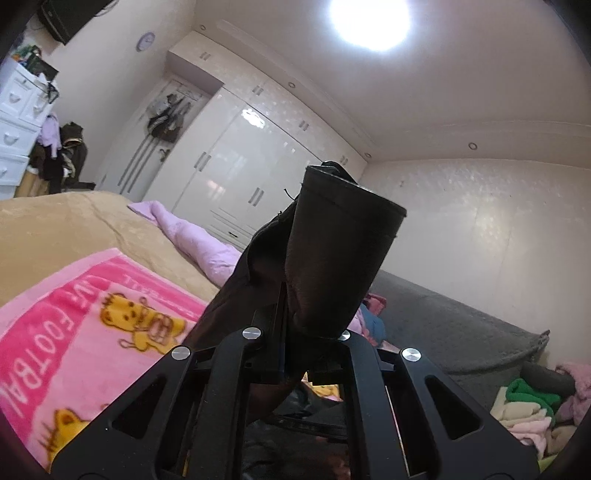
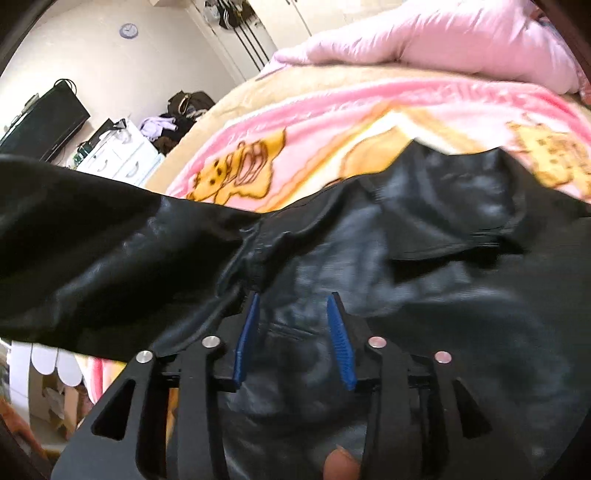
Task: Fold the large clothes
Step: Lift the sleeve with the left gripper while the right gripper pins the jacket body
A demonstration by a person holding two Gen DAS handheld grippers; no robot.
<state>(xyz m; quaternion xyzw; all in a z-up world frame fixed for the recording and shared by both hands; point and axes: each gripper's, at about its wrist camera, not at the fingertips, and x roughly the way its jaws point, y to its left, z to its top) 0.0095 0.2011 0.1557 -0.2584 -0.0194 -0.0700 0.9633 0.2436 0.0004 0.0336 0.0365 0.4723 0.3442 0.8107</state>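
Pinching a glossy black leather sleeve (image 1: 332, 258), left jaws clamp; right jaws gape above the jacket (image 2: 424, 258).

Your left view is sharp, but the ceiling lamp (image 1: 370, 20) blows out white and glares on the wardrobe (image 1: 251, 147). Your right view is motion-blurred; both bend and darken at edges.
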